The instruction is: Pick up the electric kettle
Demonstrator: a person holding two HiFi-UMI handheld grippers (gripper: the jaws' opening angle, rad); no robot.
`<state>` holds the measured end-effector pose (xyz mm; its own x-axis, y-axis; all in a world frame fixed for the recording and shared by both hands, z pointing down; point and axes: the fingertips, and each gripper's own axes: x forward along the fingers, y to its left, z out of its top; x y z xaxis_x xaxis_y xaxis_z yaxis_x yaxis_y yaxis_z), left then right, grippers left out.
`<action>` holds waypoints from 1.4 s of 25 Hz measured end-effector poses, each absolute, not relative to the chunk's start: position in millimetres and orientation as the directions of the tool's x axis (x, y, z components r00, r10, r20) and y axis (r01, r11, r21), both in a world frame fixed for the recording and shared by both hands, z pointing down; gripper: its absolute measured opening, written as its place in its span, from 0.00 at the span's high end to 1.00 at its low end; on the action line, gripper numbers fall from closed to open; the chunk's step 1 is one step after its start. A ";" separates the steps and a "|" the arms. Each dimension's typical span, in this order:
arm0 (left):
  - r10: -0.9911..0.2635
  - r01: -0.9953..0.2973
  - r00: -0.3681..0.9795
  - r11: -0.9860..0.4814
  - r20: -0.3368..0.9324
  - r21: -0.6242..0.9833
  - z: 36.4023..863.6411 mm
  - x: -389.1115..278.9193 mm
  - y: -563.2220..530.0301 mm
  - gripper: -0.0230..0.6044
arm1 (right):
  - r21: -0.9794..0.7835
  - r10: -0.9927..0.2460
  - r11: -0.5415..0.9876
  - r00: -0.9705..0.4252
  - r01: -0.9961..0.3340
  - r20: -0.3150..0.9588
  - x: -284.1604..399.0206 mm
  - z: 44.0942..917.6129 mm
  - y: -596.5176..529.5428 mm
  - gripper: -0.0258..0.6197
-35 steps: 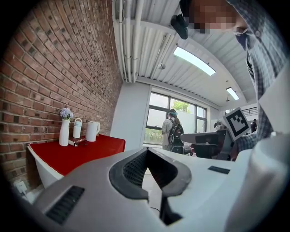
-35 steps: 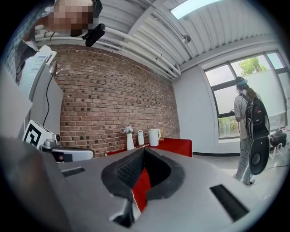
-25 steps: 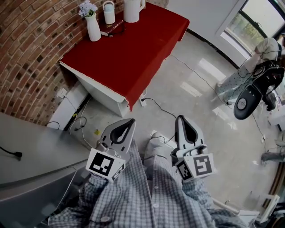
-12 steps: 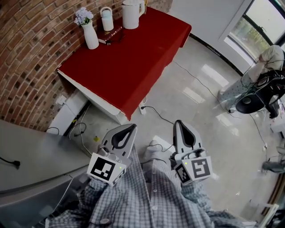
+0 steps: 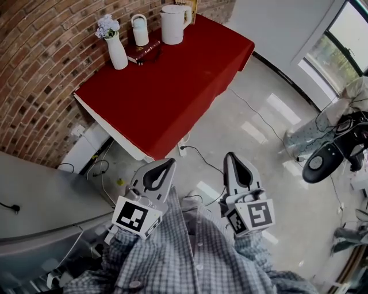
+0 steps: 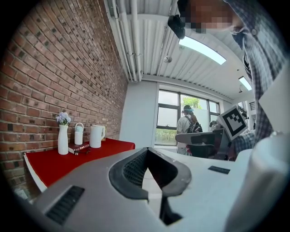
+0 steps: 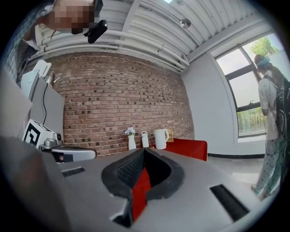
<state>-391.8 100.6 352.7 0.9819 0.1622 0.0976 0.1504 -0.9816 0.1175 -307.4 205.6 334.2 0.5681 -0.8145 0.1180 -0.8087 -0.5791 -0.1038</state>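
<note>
**A:** Well, how many things stood on the table (image 5: pixel 167 86)?

**B:** Four, as I counted: one white electric kettle (image 5: pixel 174 16), one small white flask (image 5: pixel 140 30), one vase (image 5: pixel 118 50) with pale flowers, and one dark book (image 5: pixel 145 51). They stood in a row along the far edge, by the brick wall (image 5: pixel 34 69). The kettle was last in the row, nearest to the far right corner.

**A:** And the tongs?

**B:** Two. The left gripper (image 5: pixel 171 162) and the right gripper (image 5: pixel 230 156) each had the jaws pressed together, with nothing between them. They were side by side above the floor (image 5: pixel 259 143), well apart from the near edge of the table.

**A:** Was there room to move?

**B:** Yes. The red cloth was bare from the row to the near edge. The floor in between was open, with only thin cables (image 5: pixel 195 148) near the table's near corner. One black chair (image 5: pixel 322 161) stood far to the right.
</note>
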 end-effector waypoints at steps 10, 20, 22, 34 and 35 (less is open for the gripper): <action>0.138 0.129 0.988 -0.986 0.075 0.109 347.0 -328.7 117.3 0.96 | -0.102 -0.812 -0.583 0.573 -0.806 0.113 -241.7 333.7 232.0 0.95; 0.173 0.164 0.981 -0.982 0.091 0.099 349.9 -292.6 142.1 0.96 | -0.115 -0.797 -0.603 0.590 -0.790 0.128 -207.1 343.7 252.8 0.95; 0.174 0.163 0.980 -0.981 0.093 0.109 351.2 -288.8 141.3 0.96 | -0.116 -0.790 -0.612 0.599 -0.782 0.134 -202.6 345.8 256.1 0.95; 0.242 0.224 0.963 -0.963 0.116 0.149 367.7 -233.1 126.5 0.96 | -0.116 -0.736 -0.675 0.654 -0.729 0.177 -155.0 361.3 253.6 0.95; 0.250 0.232 0.961 -0.961 0.118 0.149 368.5 -224.3 123.9 0.96 | -0.116 -0.730 -0.681 0.659 -0.723 0.179 -147.0 361.8 251.1 0.95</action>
